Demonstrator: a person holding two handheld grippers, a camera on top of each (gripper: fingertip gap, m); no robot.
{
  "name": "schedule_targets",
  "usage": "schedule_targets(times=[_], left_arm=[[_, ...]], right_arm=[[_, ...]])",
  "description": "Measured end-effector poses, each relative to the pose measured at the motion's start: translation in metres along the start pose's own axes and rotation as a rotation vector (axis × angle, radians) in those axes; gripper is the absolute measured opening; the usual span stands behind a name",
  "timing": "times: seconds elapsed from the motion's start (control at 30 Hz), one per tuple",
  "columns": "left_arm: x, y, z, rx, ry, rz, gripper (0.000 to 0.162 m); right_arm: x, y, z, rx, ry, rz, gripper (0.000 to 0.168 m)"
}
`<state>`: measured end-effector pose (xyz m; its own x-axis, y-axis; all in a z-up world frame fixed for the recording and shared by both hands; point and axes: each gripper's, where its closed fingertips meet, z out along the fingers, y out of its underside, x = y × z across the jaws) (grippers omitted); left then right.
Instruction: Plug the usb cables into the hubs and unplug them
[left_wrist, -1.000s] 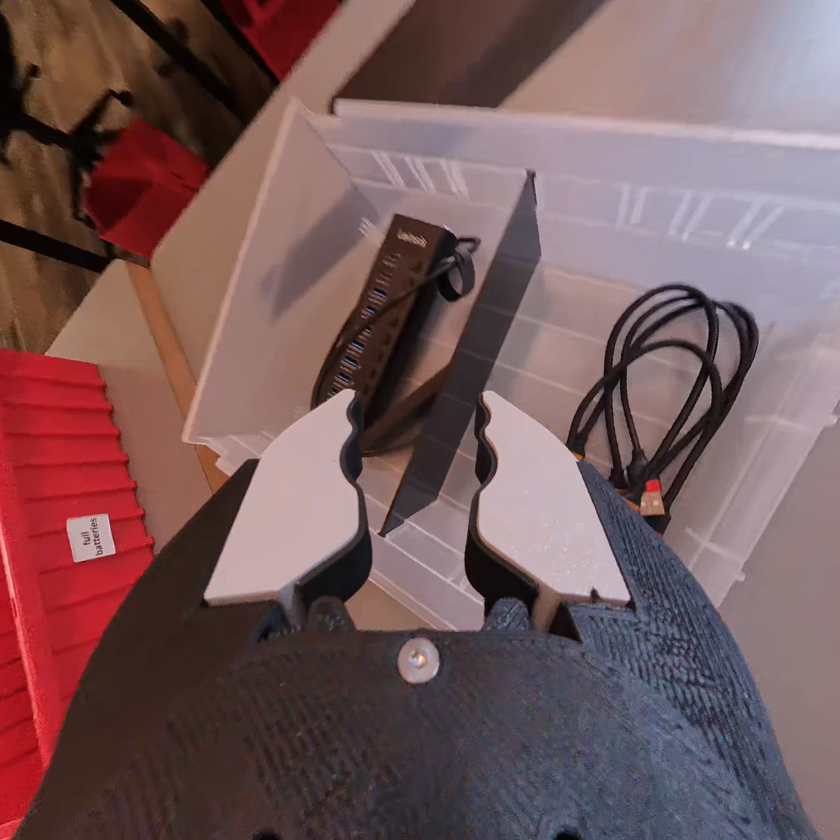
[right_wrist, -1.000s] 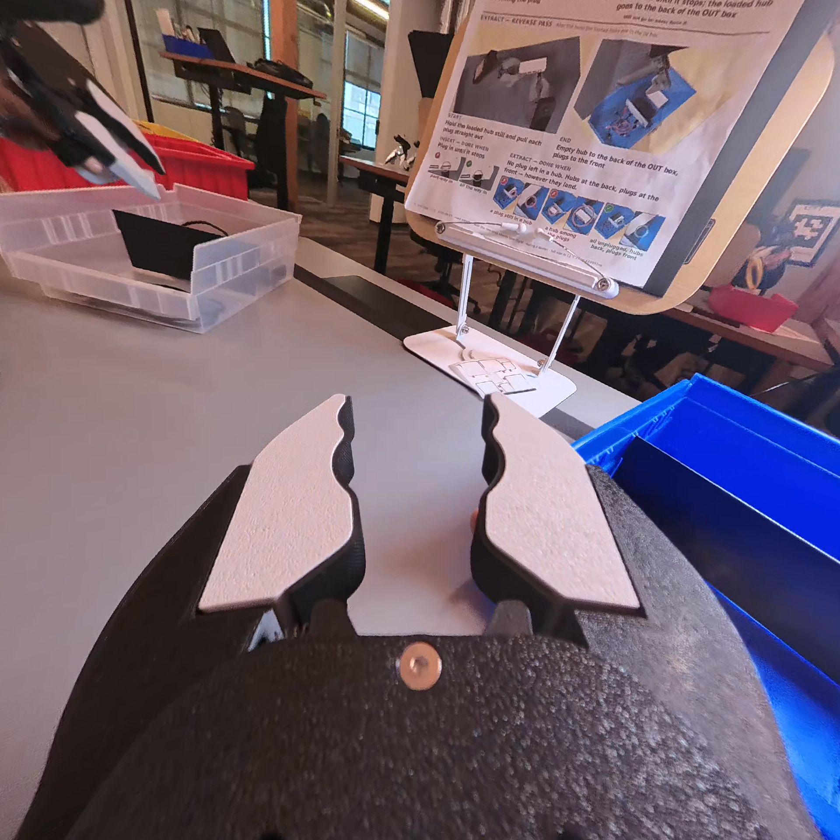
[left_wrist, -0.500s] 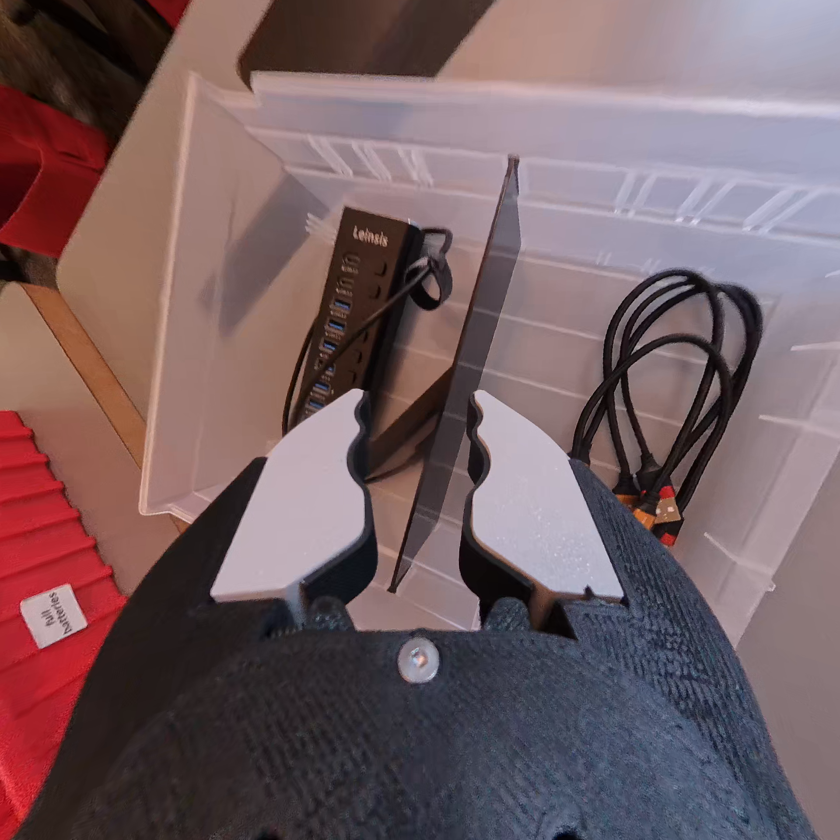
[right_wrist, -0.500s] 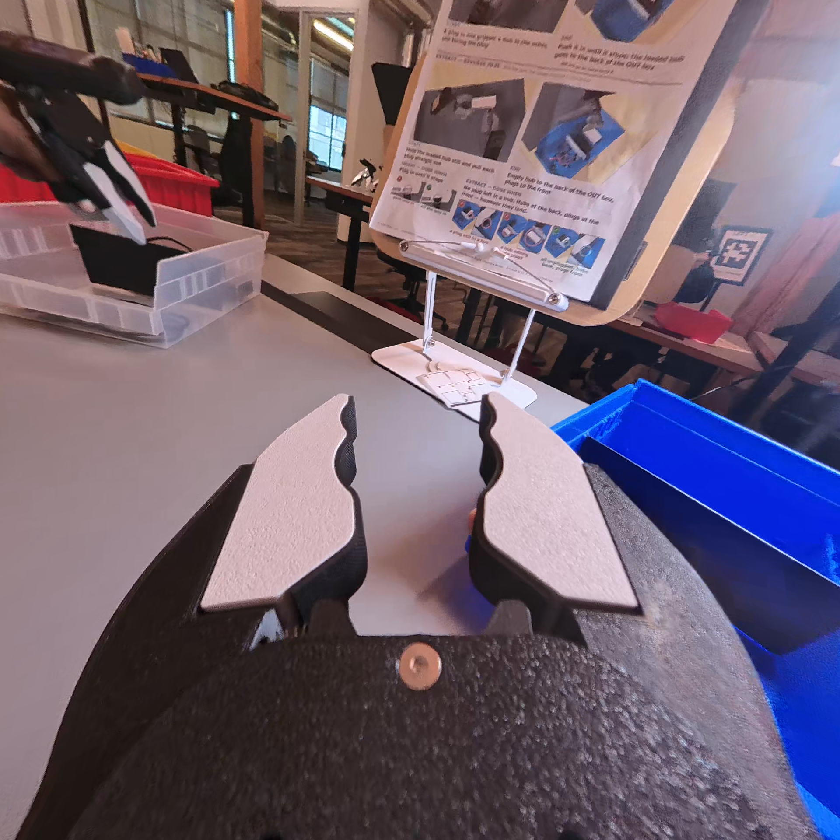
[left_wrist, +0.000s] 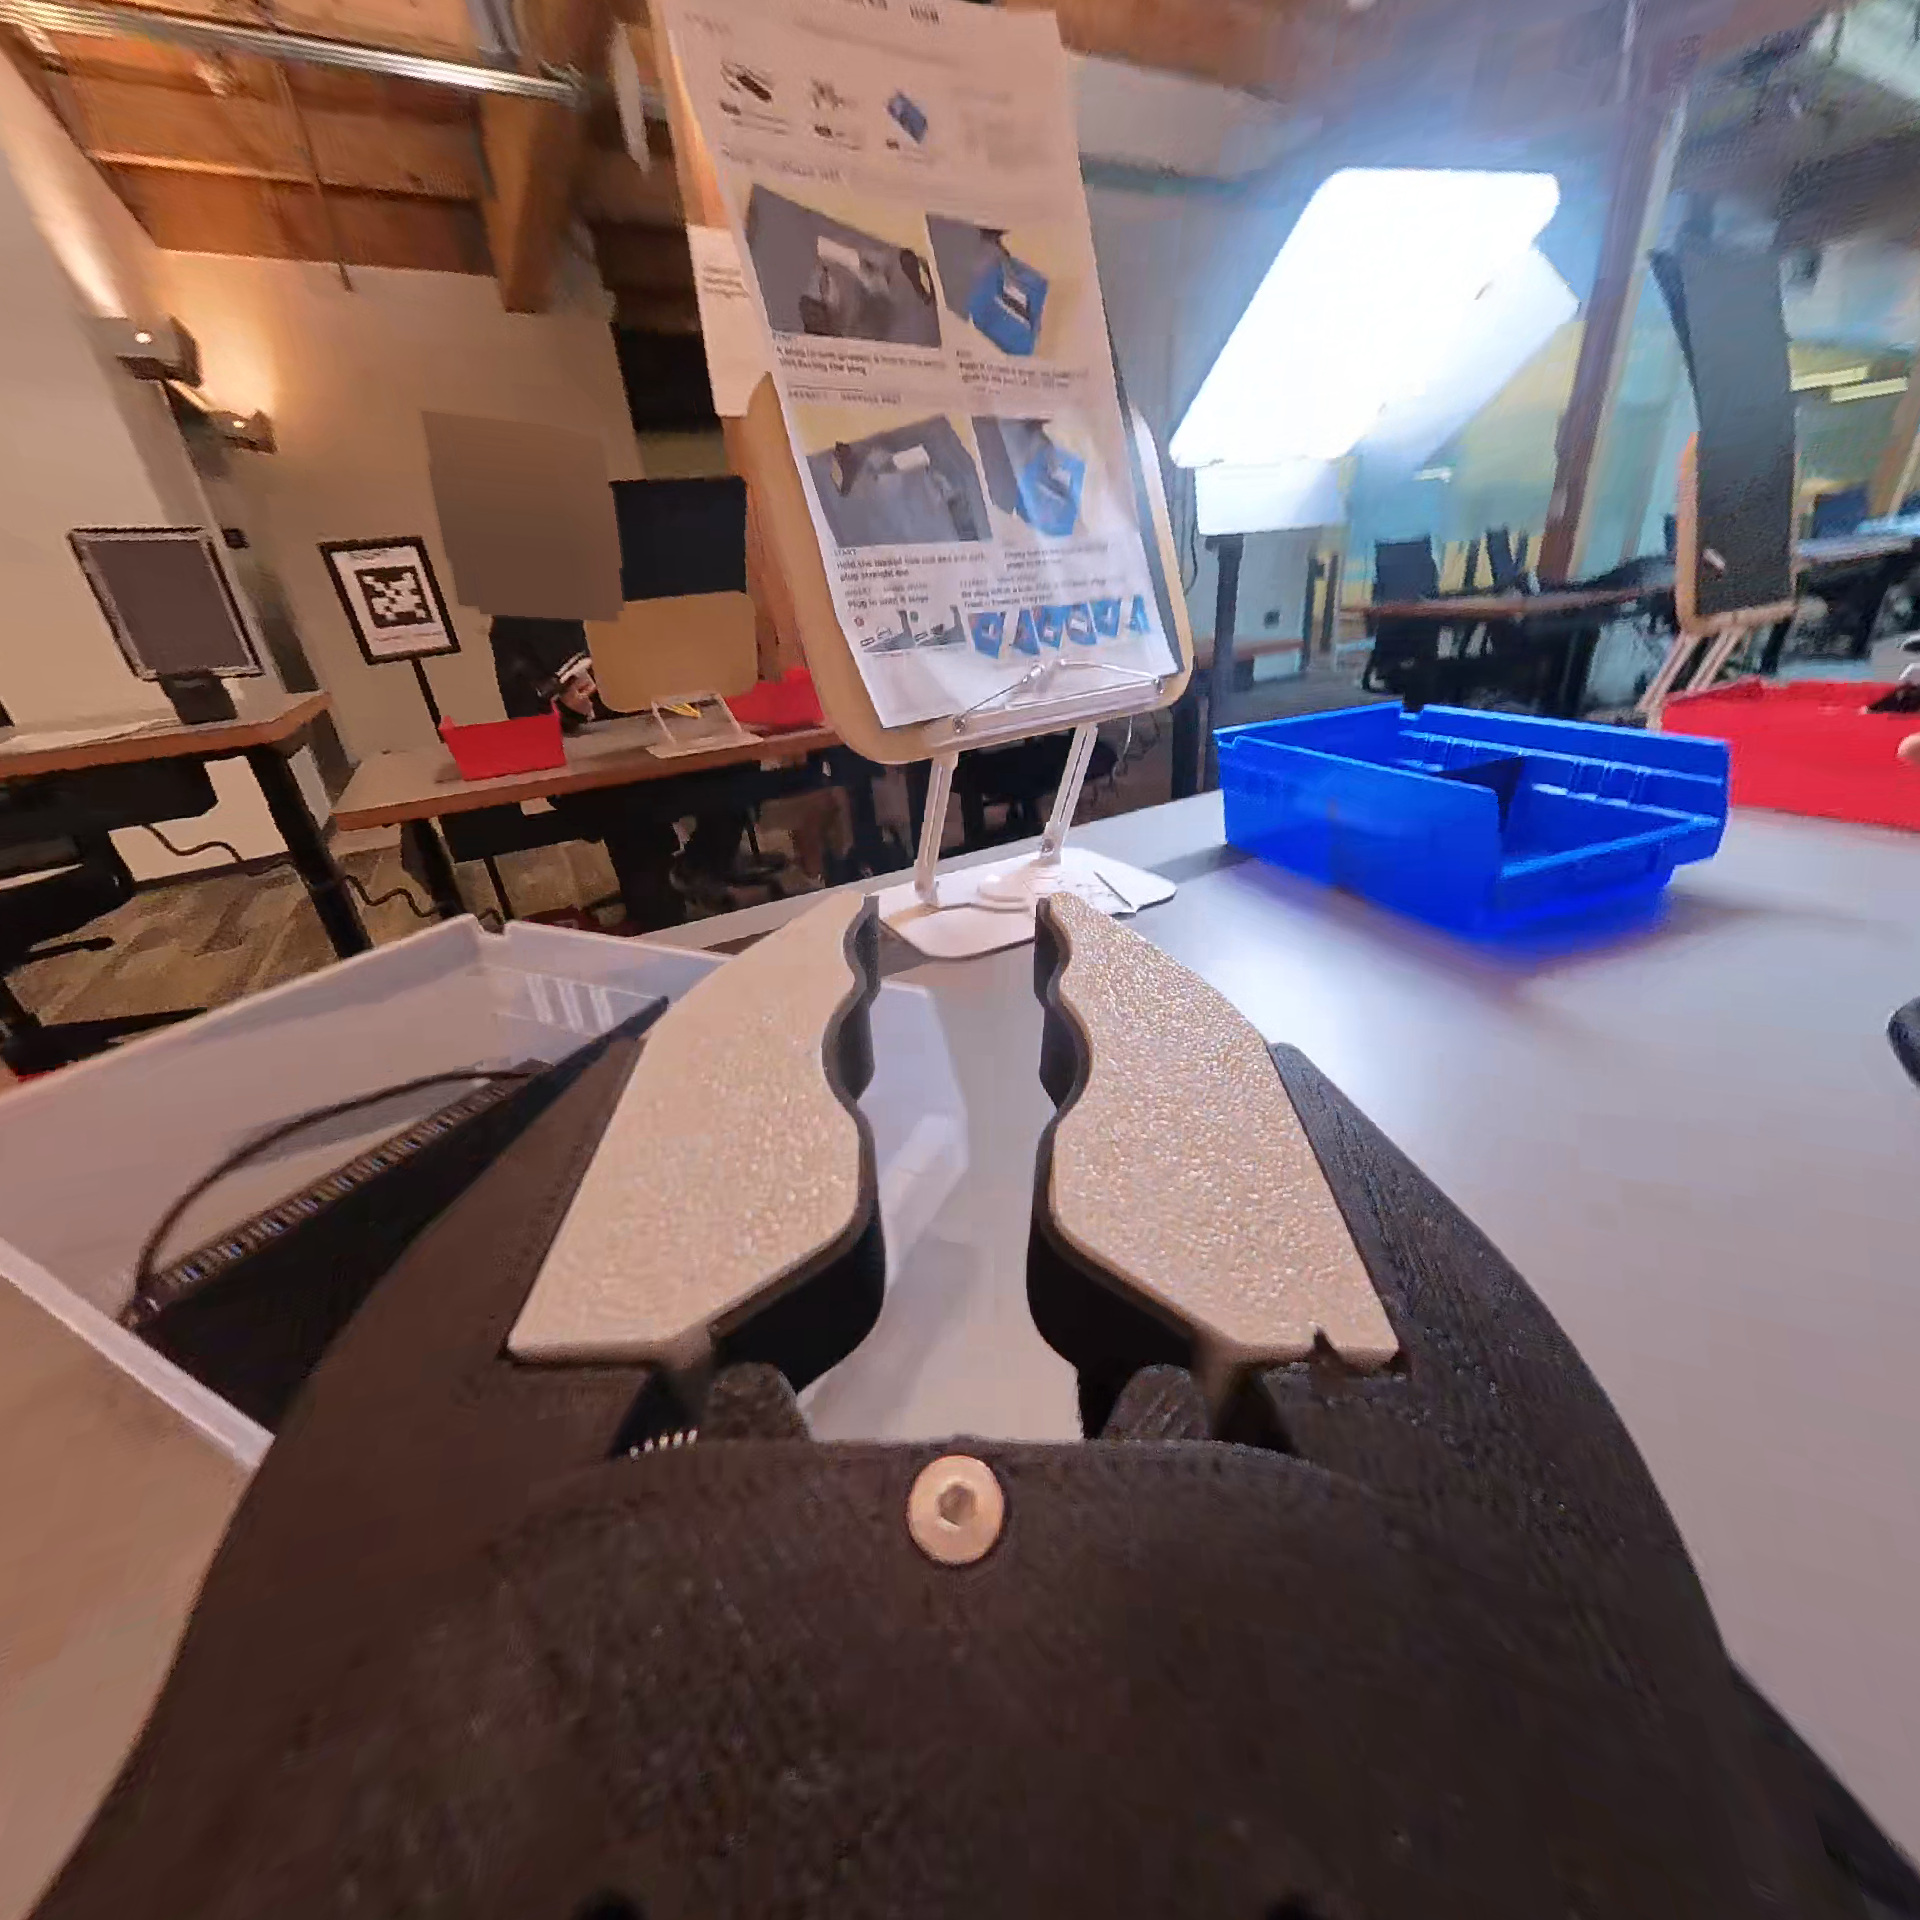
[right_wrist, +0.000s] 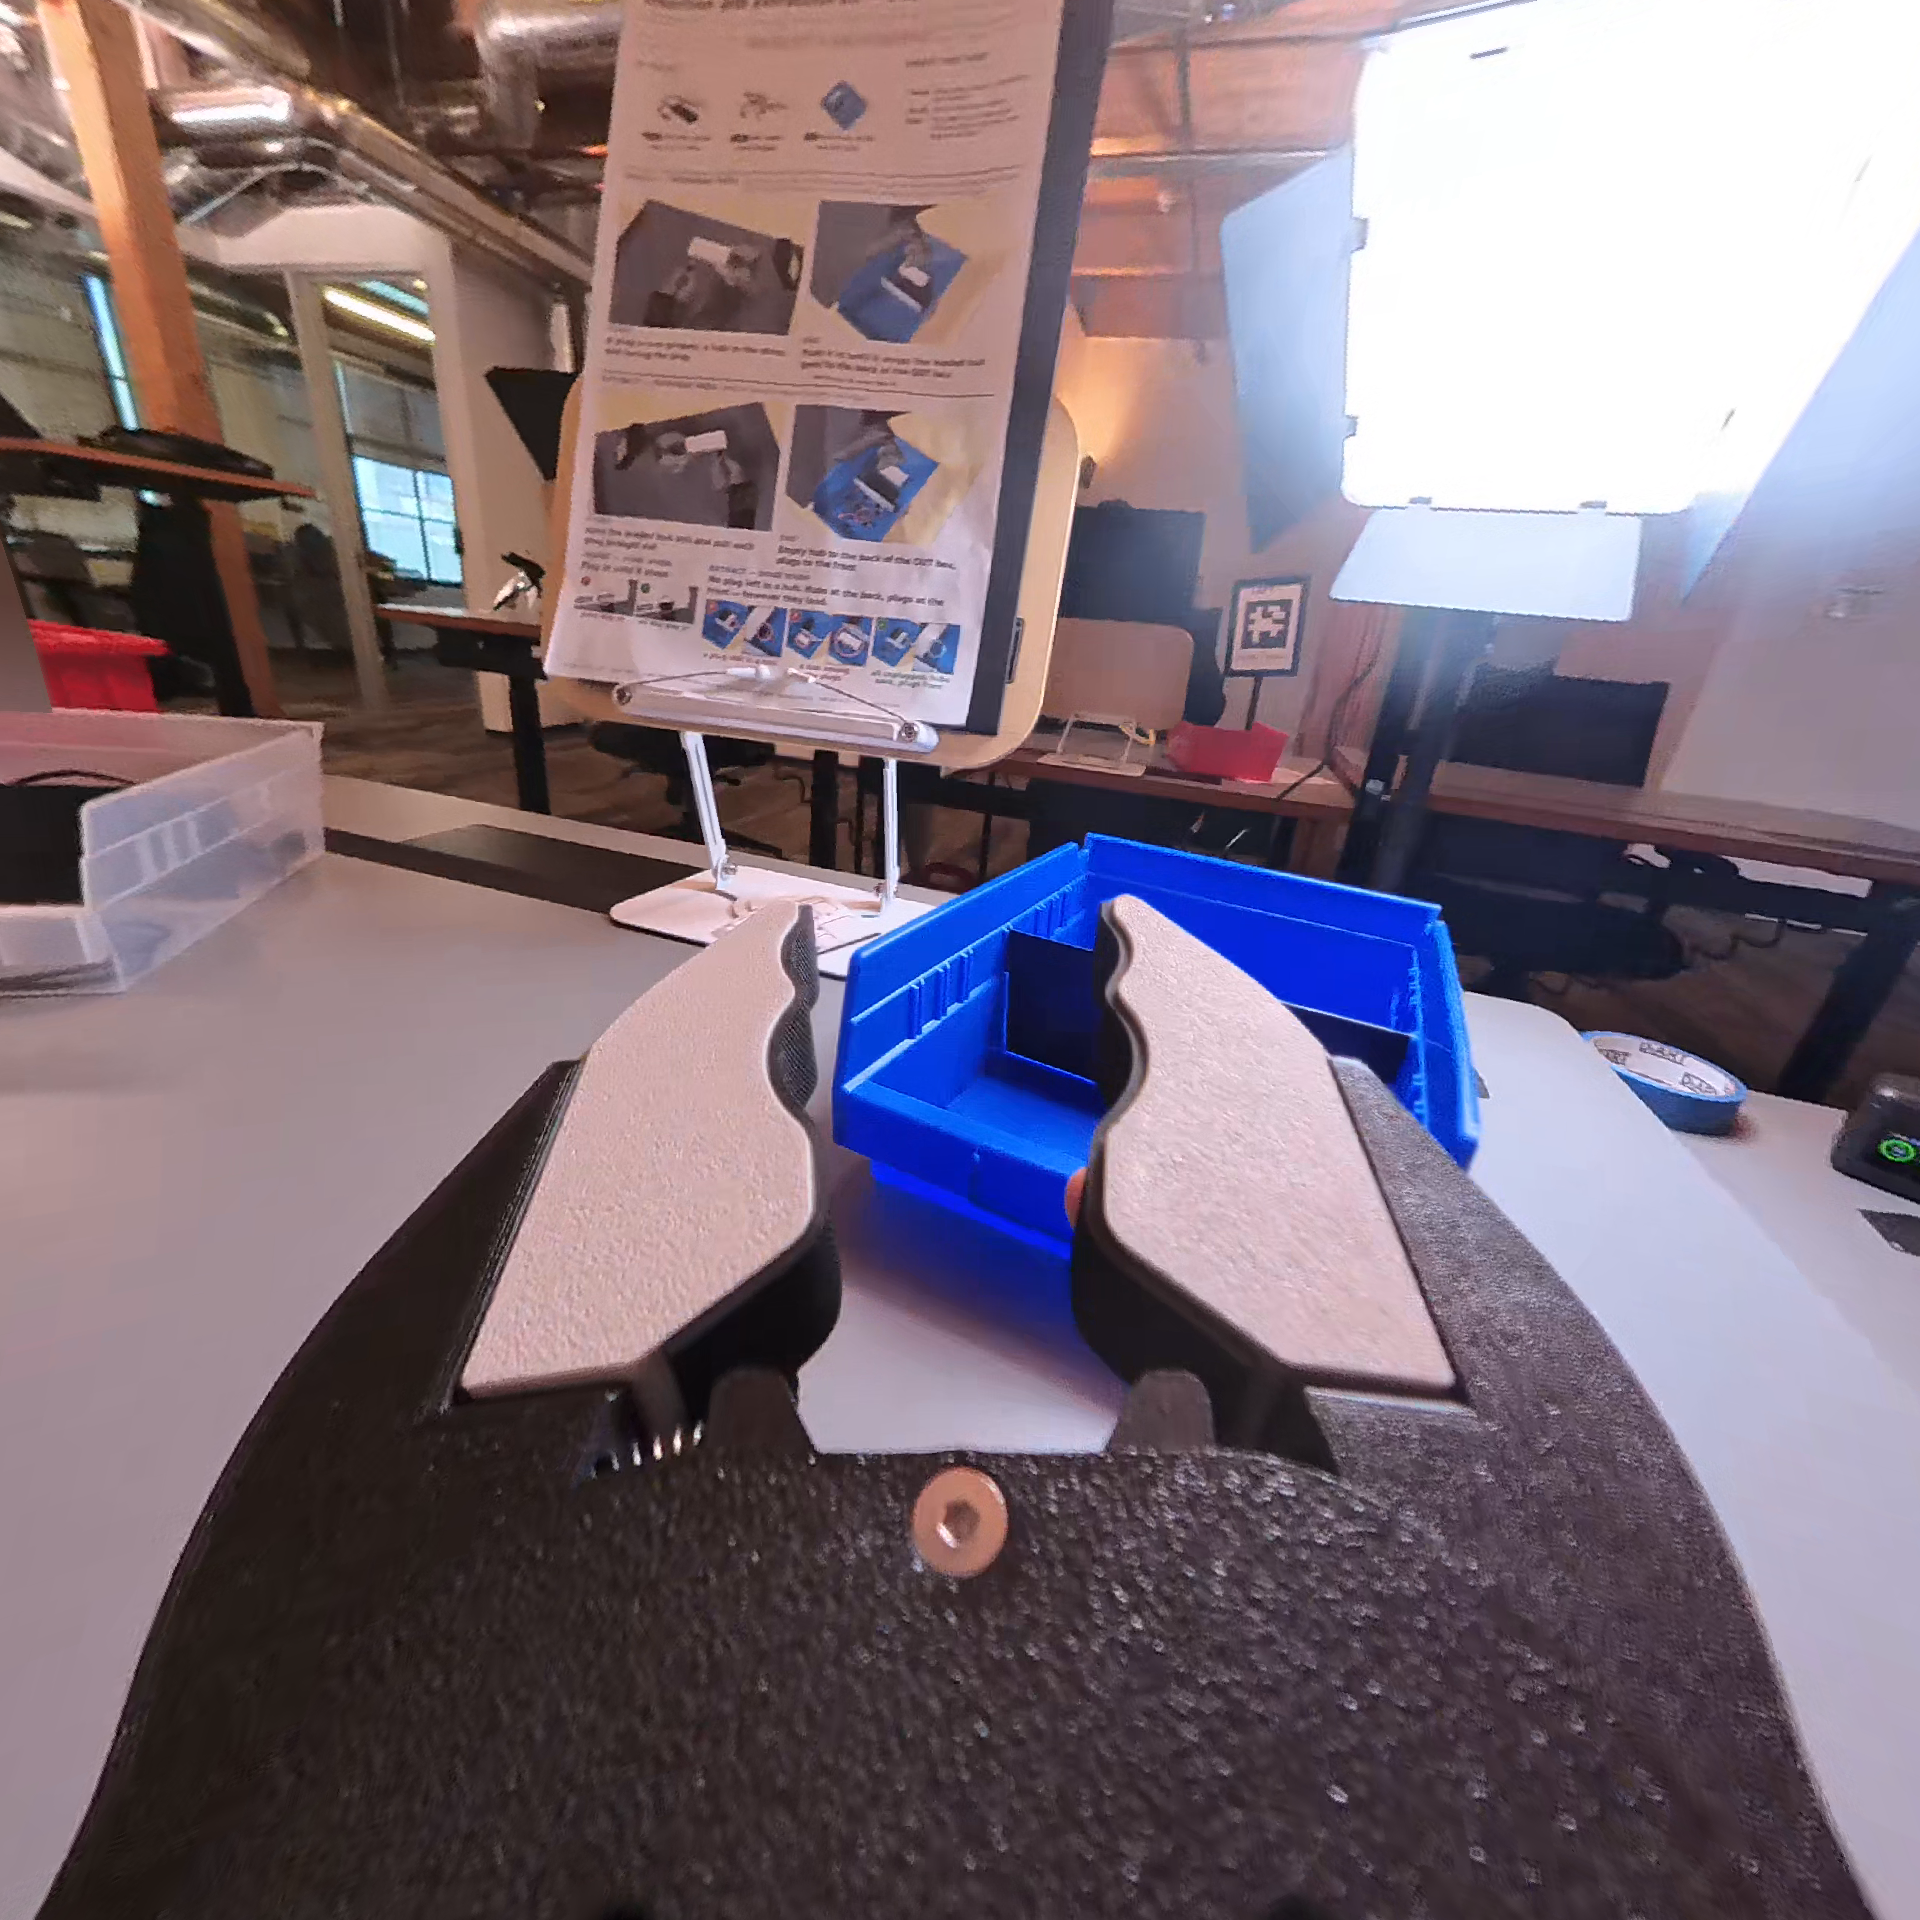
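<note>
My left gripper (left_wrist: 956, 914) is open and empty, held level at the right edge of a clear plastic bin (left_wrist: 343, 997). In that bin lies a black USB hub (left_wrist: 260, 1299) with a thin black cable (left_wrist: 312, 1122) looped over it, beside a dark divider (left_wrist: 623, 1029). The loose USB cables are hidden behind my gripper. My right gripper (right_wrist: 956, 914) is open and empty, just in front of a blue bin (right_wrist: 1247, 883) with dividers that looks empty. The clear bin shows far left in the right wrist view (right_wrist: 197, 831).
An instruction board on a white stand (left_wrist: 966, 468) rises at the table's far edge, between the bins (right_wrist: 810, 416). The blue bin (left_wrist: 1455, 810) and a red bin (left_wrist: 1818, 748) stand right. A blue tape roll (right_wrist: 1673, 1081) and a small device (right_wrist: 1886, 1143) lie right of the blue bin. The black USB hub (left_wrist: 260, 1299) is about 25 cm from my left fingertips.
My left gripper has swung up from looking down into the clear bin to looking level across the table. My right gripper has turned right, toward the blue bin. Both stay open.
</note>
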<state>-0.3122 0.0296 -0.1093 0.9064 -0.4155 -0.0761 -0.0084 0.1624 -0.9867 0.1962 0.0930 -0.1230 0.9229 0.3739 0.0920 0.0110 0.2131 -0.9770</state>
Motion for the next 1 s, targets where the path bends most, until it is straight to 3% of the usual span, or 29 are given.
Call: schedule_targets(times=[0.17,0.43,1.0], left_arm=[[0.019,0.014,-0.007,0.094,-0.043,-0.088,0.027],[0.015,0.03,-0.011,0.089,-0.035,-0.14,0.029],[0.022,0.028,-0.009,0.083,-0.029,-0.088,0.028]], right_arm=[[0.009,-0.001,-0.004,0.014,0.042,0.053,0.052],[0.012,-0.002,-0.019,0.038,0.06,0.054,0.05],[0.002,0.0,-0.021,0.033,0.005,0.078,0.049]])
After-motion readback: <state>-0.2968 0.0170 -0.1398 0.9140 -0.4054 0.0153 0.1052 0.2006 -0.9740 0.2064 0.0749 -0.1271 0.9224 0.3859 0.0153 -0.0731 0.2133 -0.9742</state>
